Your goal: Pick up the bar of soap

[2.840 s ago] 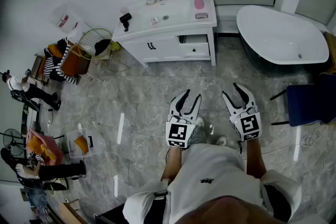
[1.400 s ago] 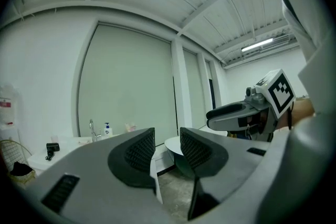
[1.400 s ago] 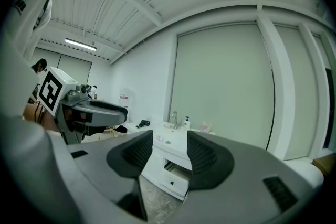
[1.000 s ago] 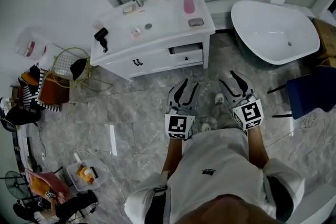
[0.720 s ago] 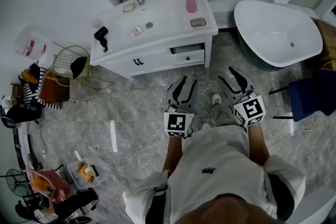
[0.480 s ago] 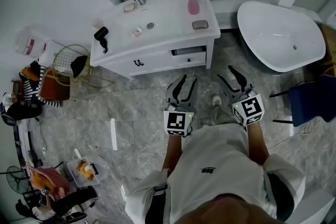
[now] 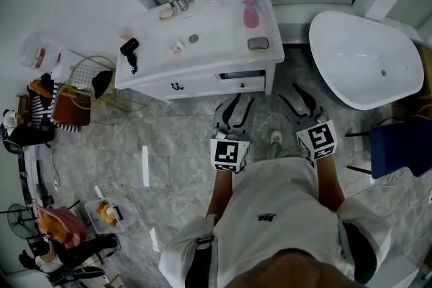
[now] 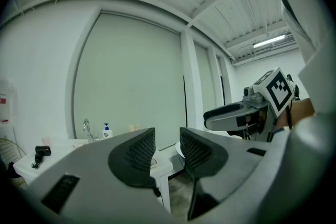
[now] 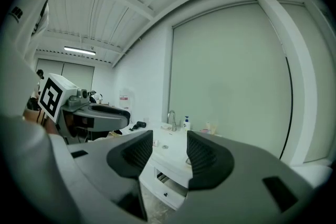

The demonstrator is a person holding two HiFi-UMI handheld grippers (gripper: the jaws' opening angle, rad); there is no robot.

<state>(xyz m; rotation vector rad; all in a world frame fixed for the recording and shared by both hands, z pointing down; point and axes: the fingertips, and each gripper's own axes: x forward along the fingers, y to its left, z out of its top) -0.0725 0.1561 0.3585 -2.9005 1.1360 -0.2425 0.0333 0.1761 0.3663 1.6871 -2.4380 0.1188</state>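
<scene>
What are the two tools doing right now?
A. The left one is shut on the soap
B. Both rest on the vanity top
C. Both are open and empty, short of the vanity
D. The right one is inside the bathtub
C: the left tool and the right tool each show jaws apart with nothing between them, and both are held in front of the vanity, not touching it.
</scene>
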